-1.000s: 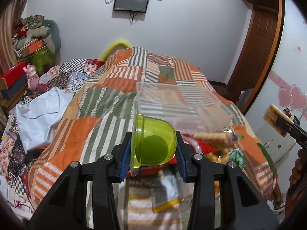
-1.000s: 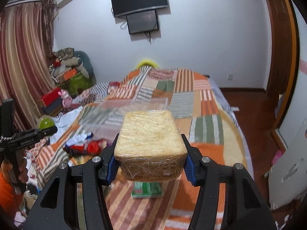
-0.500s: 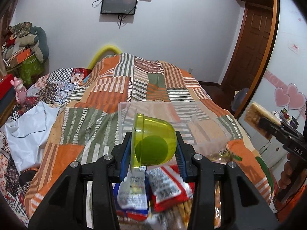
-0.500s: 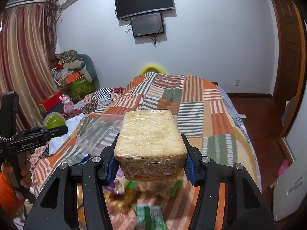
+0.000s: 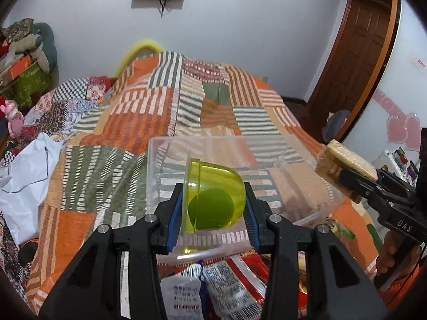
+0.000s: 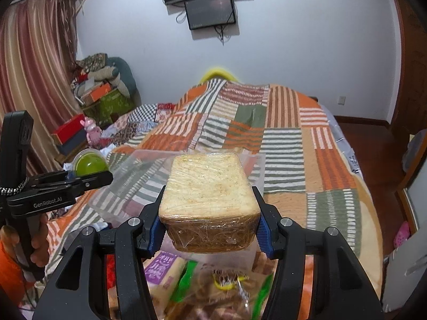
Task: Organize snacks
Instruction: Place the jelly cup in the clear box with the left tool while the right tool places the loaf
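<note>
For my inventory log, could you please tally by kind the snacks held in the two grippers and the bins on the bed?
green jelly cup: 1
wrapped bread block: 1
clear plastic bin: 1
Total: 3

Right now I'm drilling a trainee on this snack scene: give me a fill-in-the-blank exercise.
1. The left claw grips a green jelly cup lying on its ____.
2. The right claw is shut on a wrapped ____ loaf.
3. The clear plastic bin rests on a patchwork ____.

Missing words: side; bread; blanket
</note>
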{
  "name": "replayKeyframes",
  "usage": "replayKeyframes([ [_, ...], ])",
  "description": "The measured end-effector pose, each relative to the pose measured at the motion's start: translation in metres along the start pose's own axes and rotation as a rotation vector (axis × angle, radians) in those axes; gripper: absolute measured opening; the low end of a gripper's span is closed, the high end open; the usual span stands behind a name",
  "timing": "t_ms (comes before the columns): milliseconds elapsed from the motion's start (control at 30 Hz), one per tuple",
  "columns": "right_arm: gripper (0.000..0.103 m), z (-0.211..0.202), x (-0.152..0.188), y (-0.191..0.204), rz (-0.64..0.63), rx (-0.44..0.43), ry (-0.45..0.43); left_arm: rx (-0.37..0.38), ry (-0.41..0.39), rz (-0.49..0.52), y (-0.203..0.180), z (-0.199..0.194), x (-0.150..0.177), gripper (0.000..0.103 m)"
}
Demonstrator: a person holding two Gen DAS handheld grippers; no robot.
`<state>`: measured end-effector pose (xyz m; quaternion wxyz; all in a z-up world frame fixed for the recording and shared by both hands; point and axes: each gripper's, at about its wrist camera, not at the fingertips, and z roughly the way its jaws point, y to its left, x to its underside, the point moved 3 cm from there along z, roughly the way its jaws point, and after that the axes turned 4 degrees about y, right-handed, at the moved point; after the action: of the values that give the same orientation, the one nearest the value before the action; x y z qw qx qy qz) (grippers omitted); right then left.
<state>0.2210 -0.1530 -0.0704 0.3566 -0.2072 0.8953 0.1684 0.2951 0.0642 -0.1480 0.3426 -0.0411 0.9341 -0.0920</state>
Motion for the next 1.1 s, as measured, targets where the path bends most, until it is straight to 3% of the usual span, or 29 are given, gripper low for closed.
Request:
replayKeyframes([
  [333, 0.053, 0.042, -0.005, -0.001, -0.016, -0.011, 0.123, 0.034, 0.144, -0.004, 0.004, 0.043, -0.004, 0.041],
  [633, 0.053, 0.064, 0.003, 0.000, -0.025, -0.016, 0.210, 0.048, 0.211, -0.014, 0.005, 0.057, 0.001, 0.041],
  [833, 0.054, 0.065, 0.004, 0.005, -0.043, -0.025, 0.238, 0.031, 0.166, 0.000, 0.003, 0.042, -0.004, 0.042],
  [1100, 0.054, 0.041, -0.005, 0.005, -0.030, -0.026, 0.181, 0.035, 0.136, -0.002, 0.000, 0.022, -0.002, 0.043],
])
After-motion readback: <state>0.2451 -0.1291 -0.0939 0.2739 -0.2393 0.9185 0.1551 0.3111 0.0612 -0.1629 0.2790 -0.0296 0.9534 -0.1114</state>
